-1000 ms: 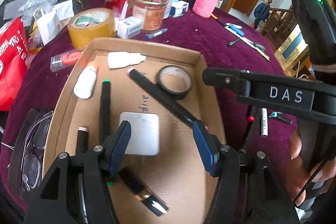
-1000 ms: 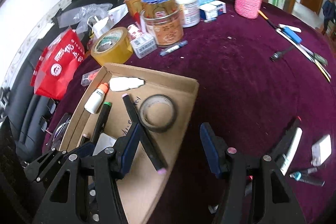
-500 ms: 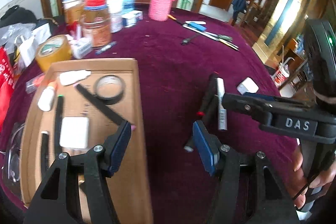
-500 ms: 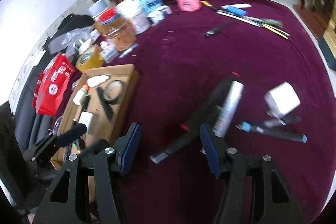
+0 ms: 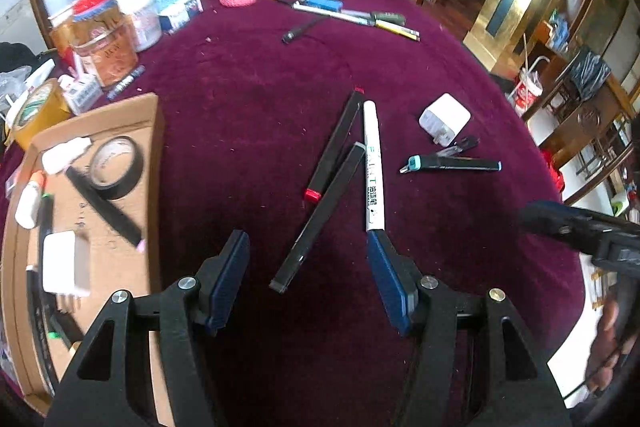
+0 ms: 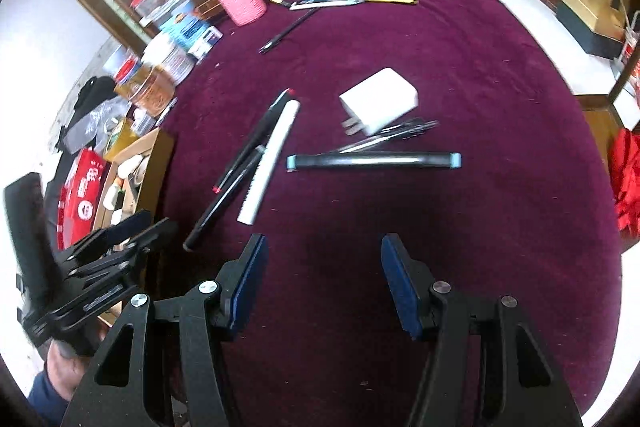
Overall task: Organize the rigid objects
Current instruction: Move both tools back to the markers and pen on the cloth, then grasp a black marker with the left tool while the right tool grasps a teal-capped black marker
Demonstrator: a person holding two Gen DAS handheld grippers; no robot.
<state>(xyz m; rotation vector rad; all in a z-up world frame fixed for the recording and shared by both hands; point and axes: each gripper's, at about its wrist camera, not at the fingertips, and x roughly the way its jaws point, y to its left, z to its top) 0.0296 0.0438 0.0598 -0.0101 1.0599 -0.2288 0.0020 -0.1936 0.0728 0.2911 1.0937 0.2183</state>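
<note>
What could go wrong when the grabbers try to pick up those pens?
The white marker lies against two black pens, so the left gripper, open, might pinch more than one or knock them askew. The white charger sits on thin pens; lifting it could roll them.

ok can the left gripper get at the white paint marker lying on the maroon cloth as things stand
Probably yes. The left gripper is open and empty, and the white paint marker lies on the maroon tablecloth just ahead of its right finger. A black pen lies close beside the marker and might get caught too.

White marker (image 5: 372, 167); maroon tablecloth (image 5: 248, 99)
</note>
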